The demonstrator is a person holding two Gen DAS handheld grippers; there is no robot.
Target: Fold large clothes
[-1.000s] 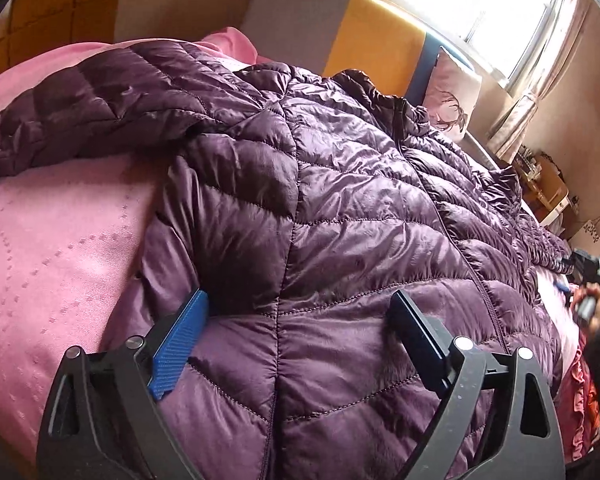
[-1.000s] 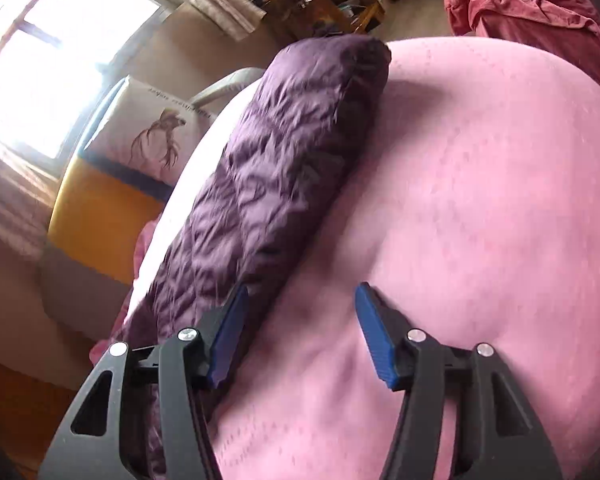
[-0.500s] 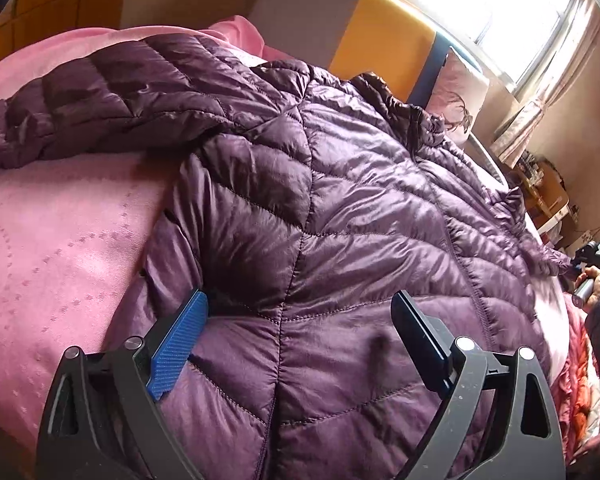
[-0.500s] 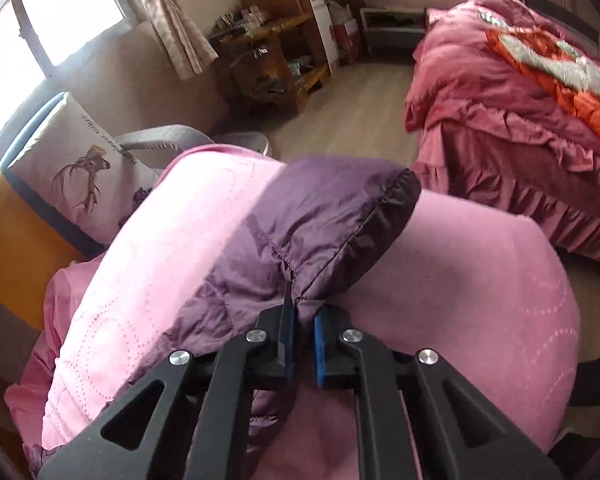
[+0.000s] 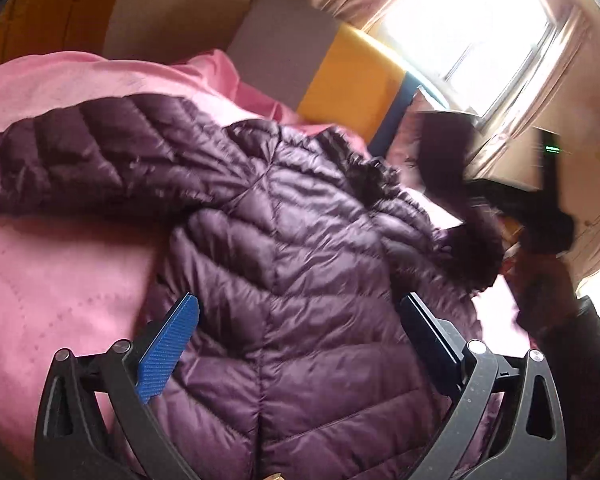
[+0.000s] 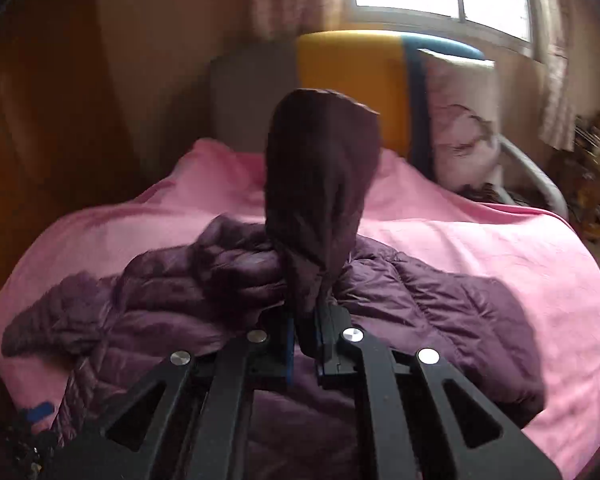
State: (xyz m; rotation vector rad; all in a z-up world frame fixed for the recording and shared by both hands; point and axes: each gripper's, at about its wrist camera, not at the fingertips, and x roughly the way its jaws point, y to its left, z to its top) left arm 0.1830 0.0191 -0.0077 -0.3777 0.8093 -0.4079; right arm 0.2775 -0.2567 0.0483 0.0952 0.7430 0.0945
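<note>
Right wrist view has the right gripper (image 6: 305, 334) with its jaws pressed together on the cuff end of the jacket's sleeve (image 6: 320, 196), and the fabric stands up in a dark hood shape right in front of the lens, lifted clear of the rest of the purple puffer jacket (image 6: 420, 304). The jacket itself is spread over the pink blanket (image 6: 500, 248) on the bed, body flat, with the other sleeve (image 5: 80, 160) stretched out to the side in the left wrist view. My guess is the sleeve is pinched near its end so it can be swung across the chest panel in one go, since puffy nylon is slippery and a grip further up would just let the end flop. The left gripper (image 5: 300, 340) hangs just over the lower body of the jacket with jaws spread as wide as they go and nothing between the pads; they've just been opening a bit more. It looks like it's staying out of the way rather than pinning anything down, so the body could slide when the sleeve gets dragged over. Folding seems barely started: one sleeve up in the air, the other not yet tucked in. Both views are blurry, so I can't tell how much fabric is actually clamped.
</note>
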